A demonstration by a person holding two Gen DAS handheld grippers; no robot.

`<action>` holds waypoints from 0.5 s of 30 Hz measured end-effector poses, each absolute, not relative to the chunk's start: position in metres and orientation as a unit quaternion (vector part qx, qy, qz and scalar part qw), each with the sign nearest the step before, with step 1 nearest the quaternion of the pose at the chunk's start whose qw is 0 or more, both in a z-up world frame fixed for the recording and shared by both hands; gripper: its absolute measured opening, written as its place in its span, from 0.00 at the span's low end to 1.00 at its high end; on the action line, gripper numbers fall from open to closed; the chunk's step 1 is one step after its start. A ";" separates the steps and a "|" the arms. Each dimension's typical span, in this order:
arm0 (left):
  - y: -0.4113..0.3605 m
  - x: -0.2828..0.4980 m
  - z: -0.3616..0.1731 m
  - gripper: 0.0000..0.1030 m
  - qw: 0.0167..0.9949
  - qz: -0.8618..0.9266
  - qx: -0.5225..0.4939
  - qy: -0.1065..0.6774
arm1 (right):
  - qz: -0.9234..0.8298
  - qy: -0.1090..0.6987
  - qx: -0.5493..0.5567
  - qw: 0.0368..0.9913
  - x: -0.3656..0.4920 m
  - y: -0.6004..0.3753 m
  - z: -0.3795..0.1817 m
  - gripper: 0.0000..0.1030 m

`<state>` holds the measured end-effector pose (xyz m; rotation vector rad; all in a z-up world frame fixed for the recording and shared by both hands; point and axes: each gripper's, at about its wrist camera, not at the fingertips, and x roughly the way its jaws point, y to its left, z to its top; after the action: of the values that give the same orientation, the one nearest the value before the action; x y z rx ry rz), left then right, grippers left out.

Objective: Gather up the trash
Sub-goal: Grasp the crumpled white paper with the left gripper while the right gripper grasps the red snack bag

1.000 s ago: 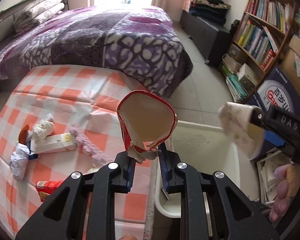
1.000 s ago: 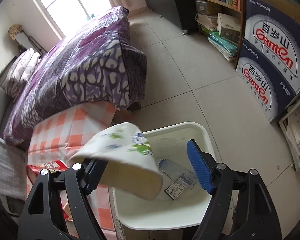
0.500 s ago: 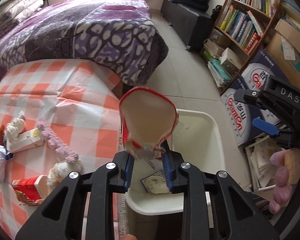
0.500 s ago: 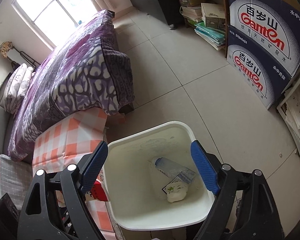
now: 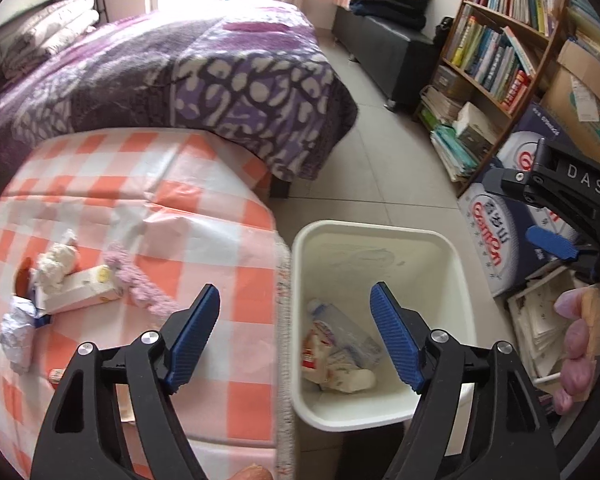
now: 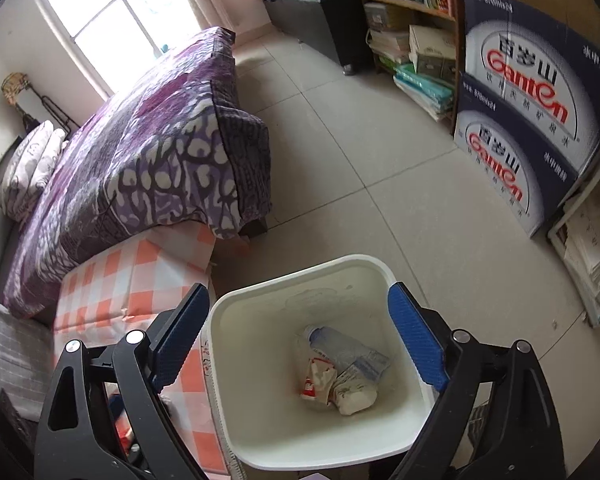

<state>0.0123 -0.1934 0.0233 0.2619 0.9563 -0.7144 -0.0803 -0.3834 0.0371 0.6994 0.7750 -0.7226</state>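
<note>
Dropped red cup (image 5: 314, 354) now in bin (image 5: 374, 228), below spread jaws

Bright window (image 6: 100, 20) daylight, slight blur, fisheye-warped edges.

The left gripper (image 5: 294, 334) hangs with its blue pads wide apart and nothing between them, above the near rim of the white bin (image 5: 380, 420). Inside the bin lie a clear plastic bottle (image 5: 346, 330), a crushed red-and-white cup (image 5: 314, 354) and a pale wrapper (image 5: 350, 378). Left of the bin, on the checked tablecloth (image 5: 220, 208), rest a small carton (image 5: 80, 294), crumpled tissue (image 5: 56, 264) and pink fluffy cord (image 5: 140, 288). Right of the bin, the right gripper (image 5: 556, 220) shows one blue pad
</note>
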 end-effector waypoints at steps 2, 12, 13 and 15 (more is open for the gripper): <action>-0.186 0.016 0.023 0.75 0.829 -0.318 0.132 0.441 | -0.343 0.361 0.300 0.813 -0.074 -0.373 0.041 0.88; -0.122 0.058 0.008 0.82 0.855 -0.199 0.180 0.443 | -0.316 0.387 0.219 0.838 -0.029 -0.319 0.040 0.93; -0.114 0.065 0.005 0.82 0.855 -0.185 0.185 0.448 | -0.310 0.391 0.216 0.839 -0.024 -0.315 0.039 0.93; -0.098 0.078 -0.002 0.82 0.851 -0.158 0.195 0.462 | -0.299 0.400 0.205 0.842 -0.014 -0.303 0.036 0.93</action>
<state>0.0782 -0.0976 -0.0017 0.4107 0.9727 -0.3337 -0.0139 -0.3027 0.0359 0.4340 0.8455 -0.6306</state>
